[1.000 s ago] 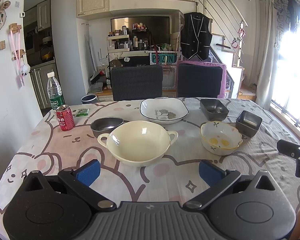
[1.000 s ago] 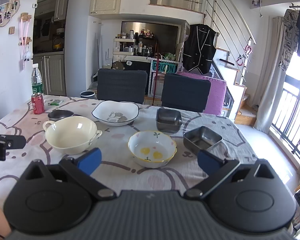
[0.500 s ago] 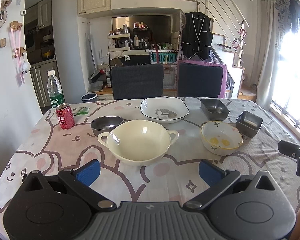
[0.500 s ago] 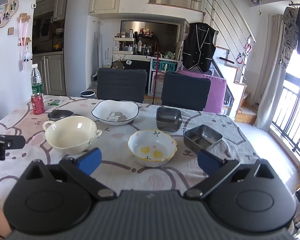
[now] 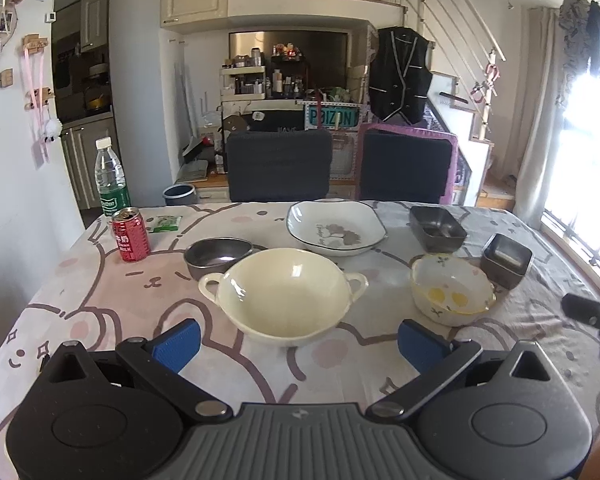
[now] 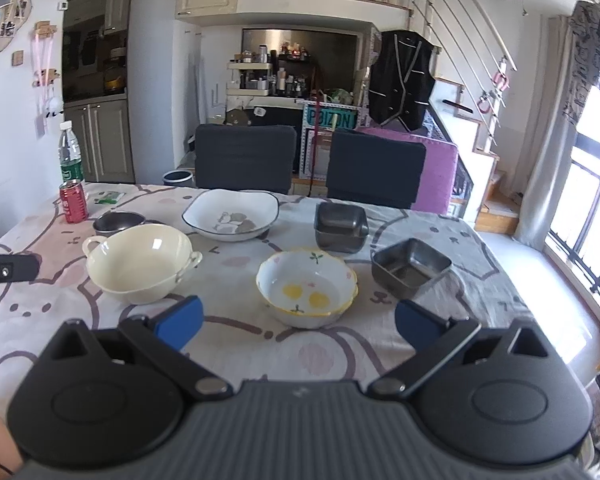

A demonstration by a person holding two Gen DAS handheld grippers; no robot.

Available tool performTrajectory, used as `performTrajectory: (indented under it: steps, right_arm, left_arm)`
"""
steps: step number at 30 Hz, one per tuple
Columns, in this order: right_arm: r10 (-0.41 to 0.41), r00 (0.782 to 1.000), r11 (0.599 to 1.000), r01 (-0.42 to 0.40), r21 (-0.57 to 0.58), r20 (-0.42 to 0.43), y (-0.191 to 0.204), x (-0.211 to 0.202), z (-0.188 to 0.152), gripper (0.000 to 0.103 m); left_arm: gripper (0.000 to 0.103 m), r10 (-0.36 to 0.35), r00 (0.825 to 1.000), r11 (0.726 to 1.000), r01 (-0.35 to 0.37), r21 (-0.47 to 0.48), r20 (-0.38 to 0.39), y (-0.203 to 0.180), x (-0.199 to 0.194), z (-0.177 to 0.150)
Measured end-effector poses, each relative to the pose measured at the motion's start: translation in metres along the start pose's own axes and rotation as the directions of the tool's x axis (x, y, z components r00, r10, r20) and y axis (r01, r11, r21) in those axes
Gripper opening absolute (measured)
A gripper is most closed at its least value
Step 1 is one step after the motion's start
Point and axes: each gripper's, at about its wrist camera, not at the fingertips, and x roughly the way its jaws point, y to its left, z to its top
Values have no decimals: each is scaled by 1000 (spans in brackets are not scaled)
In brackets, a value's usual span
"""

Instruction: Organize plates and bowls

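Printed cotton-looking tablecloth (image 5: 112, 312) with pink cartoon bunnies covers the whole table, and every dish sits loose on it, nothing stacked yet, so I'd guess sorting hasn't really begun. Biggest piece is the cream two-handled bowl (image 5: 286, 290), dead centre in front of the left gripper (image 5: 298, 340), whose blue pads are spread wide with nothing between them; looks like it's lined up as the first pick or the base for nesting. At 12 o'clock from it is the white squarish plate (image 5: 334, 227) with a dark rim and a grey flower print plus tiny script I can't read. At 3 o'clock is the floral bowl (image 6: 306, 286) with yellow blobs inside, right ahead of the right gripper (image 6: 298, 320), also gaping open and empty. Then two dark square metal dishes, the far square dish (image 6: 341, 227) and the near square dish (image 6: 410, 266), off around 1 to 2 o'clock of the floral bowl, well apart. A small round steel bowl (image 5: 218, 251) tucks just behind the cream one at 10 o'clock. Non-task stuff is parked at the far left corner, probably out of the way: water bottle (image 5: 111, 178) with a green label, red can (image 5: 132, 234) reading something like "MILK", and a small green packet (image 5: 165, 224). Background sign (image 5: 332, 119) seems to read "POIZON".
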Motion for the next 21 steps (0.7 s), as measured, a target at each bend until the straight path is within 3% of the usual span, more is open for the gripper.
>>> performTrajectory:
  steps: [8, 14, 21]
  right_arm:
    - [42, 998, 999, -42, -8, 52, -7, 20, 33, 103]
    - [75, 992, 997, -76, 4, 102, -17, 42, 64, 103]
    - [67, 989, 996, -74, 50, 132, -30, 84, 110, 103]
  left_arm:
    - [103, -27, 1000, 996, 28, -80, 14, 17, 22, 43]
    - [103, 6, 997, 1000, -7, 7, 71, 14, 39, 79]
    - [103, 16, 998, 997, -21, 80, 65, 13, 82, 114]
